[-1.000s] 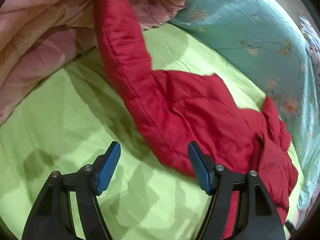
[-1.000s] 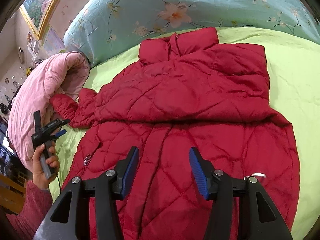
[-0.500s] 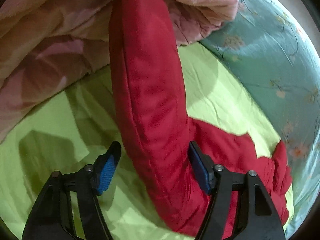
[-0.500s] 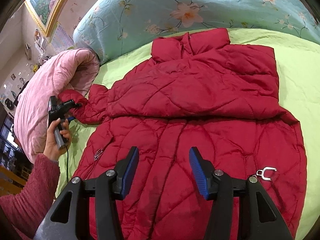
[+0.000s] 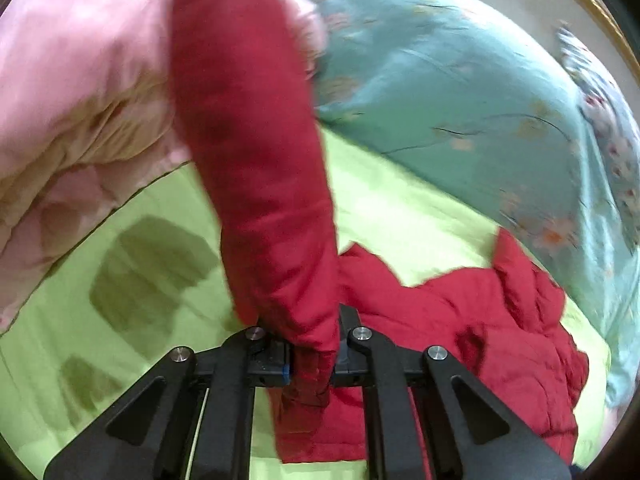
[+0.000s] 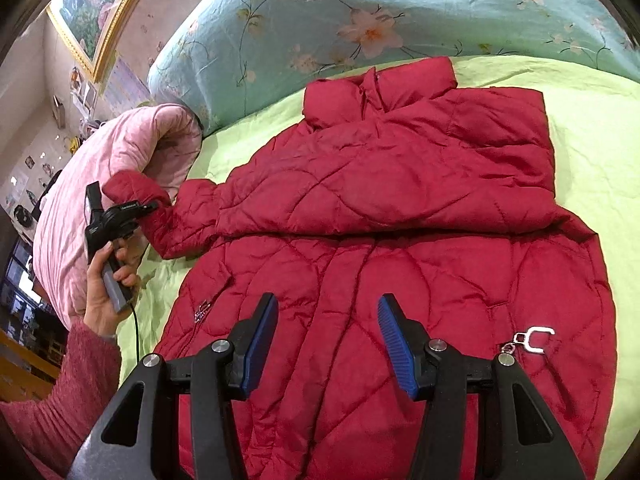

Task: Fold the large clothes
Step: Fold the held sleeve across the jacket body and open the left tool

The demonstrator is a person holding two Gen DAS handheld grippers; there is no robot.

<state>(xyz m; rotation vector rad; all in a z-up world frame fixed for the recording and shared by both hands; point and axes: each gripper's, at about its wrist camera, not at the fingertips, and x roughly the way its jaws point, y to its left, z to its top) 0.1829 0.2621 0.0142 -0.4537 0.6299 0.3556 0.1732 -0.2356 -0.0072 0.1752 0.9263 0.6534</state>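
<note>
A red quilted jacket [image 6: 400, 240] lies front up on the green bed sheet [image 6: 592, 152], its right sleeve folded across the chest. Its left sleeve [image 5: 260, 168] stretches toward the pink duvet. My left gripper [image 5: 312, 356] is shut on that sleeve, which runs up from the jaws; in the right wrist view this gripper [image 6: 150, 207] sits at the sleeve's cuff end [image 6: 132, 188]. My right gripper [image 6: 328, 340] is open and empty, above the jacket's lower front.
A rolled pink duvet [image 6: 100, 184] lies at the bed's left side. A teal floral quilt [image 6: 360, 20] is bunched along the head of the bed. A metal zipper pull [image 6: 532, 340] lies on the jacket's right front. A framed picture [image 6: 96, 16] hangs on the wall.
My left gripper has moved onto the sleeve and closed on it. My right gripper has stayed open above the jacket.
</note>
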